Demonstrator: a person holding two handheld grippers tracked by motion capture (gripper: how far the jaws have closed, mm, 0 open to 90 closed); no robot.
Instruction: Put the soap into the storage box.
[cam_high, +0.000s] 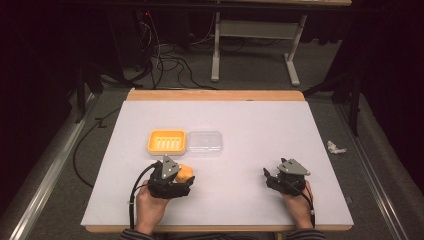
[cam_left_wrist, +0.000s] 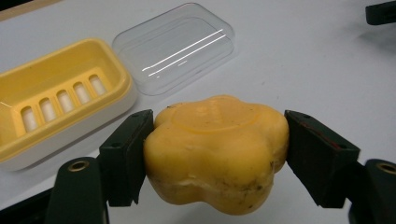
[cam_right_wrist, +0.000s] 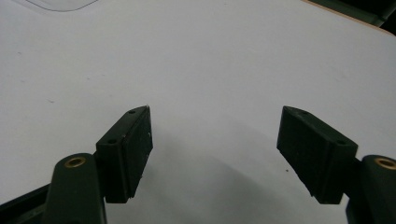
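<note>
My left gripper (cam_left_wrist: 217, 156) clamps the yellow soap (cam_left_wrist: 215, 151); soap dish (cam_left_wrist: 60, 60) at ten o'clock; right gripper (cam_right_wrist: 215, 154) gapes.

In the left gripper view, the yellow soap dish (cam_left_wrist: 60, 93) is cut off by the left edge, and the soap's (cam_left_wrist: 217, 149) flanks are hidden behind the left tool's (cam_left_wrist: 215, 154) jaws. In the high view the soap (cam_high: 186, 173) is half hidden behind that tool (cam_high: 181, 181). The clear lid (cam_right_wrist: 60, 3) is clipped by the top edge of the right gripper view.
</note>
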